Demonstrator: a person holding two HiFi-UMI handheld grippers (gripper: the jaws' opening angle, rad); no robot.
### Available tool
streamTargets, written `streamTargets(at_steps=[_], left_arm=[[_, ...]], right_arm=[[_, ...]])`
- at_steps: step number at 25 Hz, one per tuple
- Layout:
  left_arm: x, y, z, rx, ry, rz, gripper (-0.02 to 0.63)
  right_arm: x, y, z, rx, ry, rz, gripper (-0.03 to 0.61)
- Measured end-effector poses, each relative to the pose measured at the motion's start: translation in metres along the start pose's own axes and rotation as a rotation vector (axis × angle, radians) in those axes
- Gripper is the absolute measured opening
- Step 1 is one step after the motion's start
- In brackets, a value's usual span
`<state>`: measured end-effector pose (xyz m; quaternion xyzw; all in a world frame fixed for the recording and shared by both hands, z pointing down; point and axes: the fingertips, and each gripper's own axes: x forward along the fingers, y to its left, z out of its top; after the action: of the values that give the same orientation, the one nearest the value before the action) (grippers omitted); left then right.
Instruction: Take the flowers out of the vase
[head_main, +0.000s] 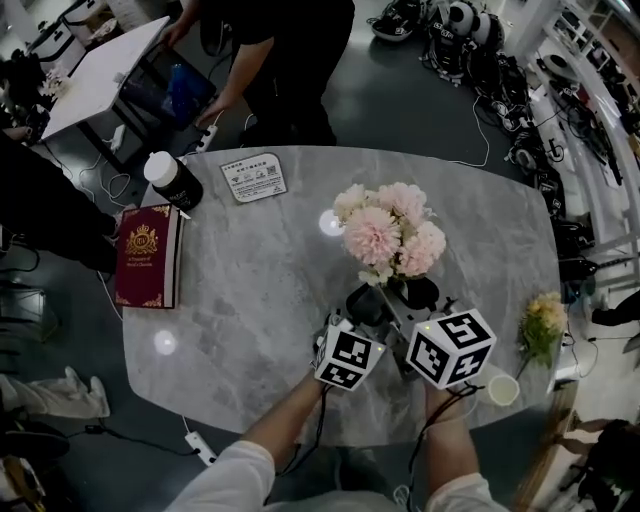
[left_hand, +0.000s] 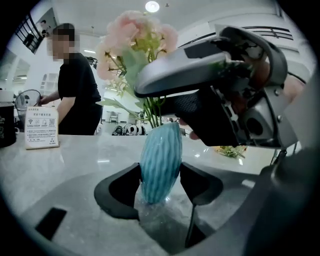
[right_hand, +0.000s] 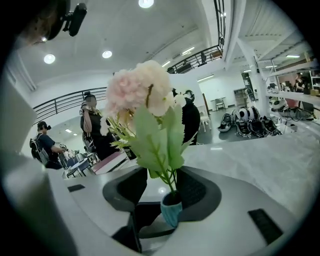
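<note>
1. Left gripper view: our left gripper (left_hand: 161, 183) has its jaws clamped on the belly of the one teal vase (left_hand: 160, 160), which stands on the table (left_hand: 75, 165). If that hold slackens, we judge that dragging stems could tip the vase.
2. Right gripper view: our right gripper (right_hand: 162, 187) has its jaws spread either side of the green stems (right_hand: 169, 177), just above the vase mouth, pinching nothing. Closing on leaves instead could tear them.
3. Head view: we count one bunch of pink flowers (head_main: 388, 232) in the vase, one yellow sprig (head_main: 543, 322) lying well apart, one book (head_main: 148, 257), one bottle (head_main: 172, 180) and one card (head_main: 253, 176).
</note>
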<state>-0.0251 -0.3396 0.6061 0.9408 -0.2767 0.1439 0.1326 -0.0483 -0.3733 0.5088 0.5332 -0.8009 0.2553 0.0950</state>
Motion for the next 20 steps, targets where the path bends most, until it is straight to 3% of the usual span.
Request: streamTargets(at_steps=[10,20], left_arm=[[-0.001,0.001,-0.002,0.002,0.007,-0.019,0.262],[0.000,0.000,-0.001,0.002,0.004,-0.019,0.262]], right_arm=[[0.000,-0.004,0.004,0.065,-0.056,0.042,0.080],[-0.018,-0.001,0.038,0.058,-0.207,0.058,0.060]])
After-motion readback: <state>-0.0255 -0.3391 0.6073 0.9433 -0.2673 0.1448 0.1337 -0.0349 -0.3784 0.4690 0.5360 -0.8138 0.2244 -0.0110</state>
